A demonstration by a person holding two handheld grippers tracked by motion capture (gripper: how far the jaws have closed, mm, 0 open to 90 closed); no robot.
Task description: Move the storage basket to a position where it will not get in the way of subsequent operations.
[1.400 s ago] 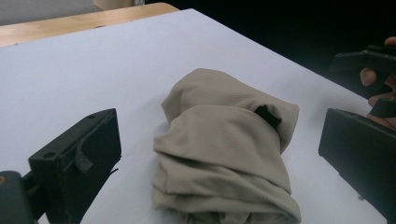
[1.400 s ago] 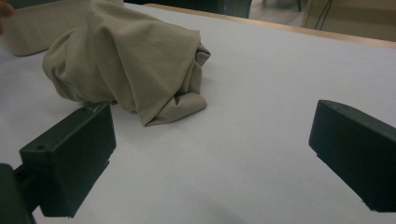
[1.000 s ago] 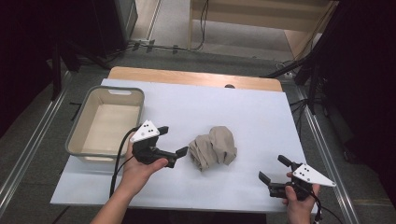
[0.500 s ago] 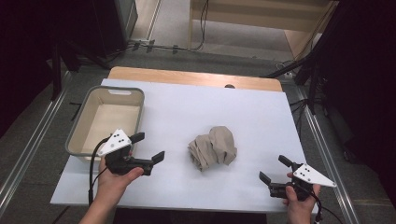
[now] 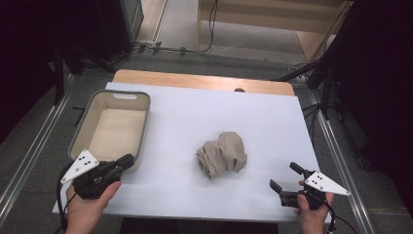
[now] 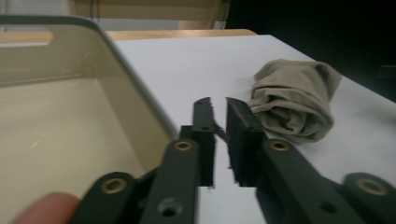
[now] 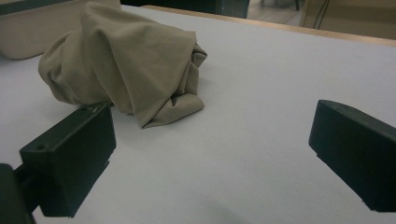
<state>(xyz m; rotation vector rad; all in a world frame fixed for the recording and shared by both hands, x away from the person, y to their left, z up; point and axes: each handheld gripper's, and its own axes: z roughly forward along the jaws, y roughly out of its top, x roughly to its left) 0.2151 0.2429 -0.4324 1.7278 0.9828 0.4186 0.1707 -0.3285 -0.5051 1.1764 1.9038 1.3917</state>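
Note:
A crumpled beige cloth (image 5: 221,155) lies on the white table top (image 5: 195,112), right of centre. My left gripper (image 5: 127,161) is at the front left, beside the near corner of the beige bin (image 5: 145,124). Its jaws have just been closing and now stand shut with nothing between them. In the left gripper view (image 6: 217,105) the bin wall (image 6: 130,93) is at left and the cloth (image 6: 292,105) lies ahead to the right, apart. My right gripper (image 5: 284,175) rests open at the front right. In the right gripper view (image 7: 212,154) the cloth (image 7: 126,60) lies ahead to the left, beyond its open jaws.
The bin holds nothing visible inside. A wooden strip (image 5: 204,83) runs along the table's far edge. Metal rails (image 5: 336,146) flank both sides, and dark stands and cables sit on the floor beyond.
My left hand has drawn back to the left from beside the cloth to the bin's near corner, and its jaws have gone from open to shut. The right gripper has stayed put.

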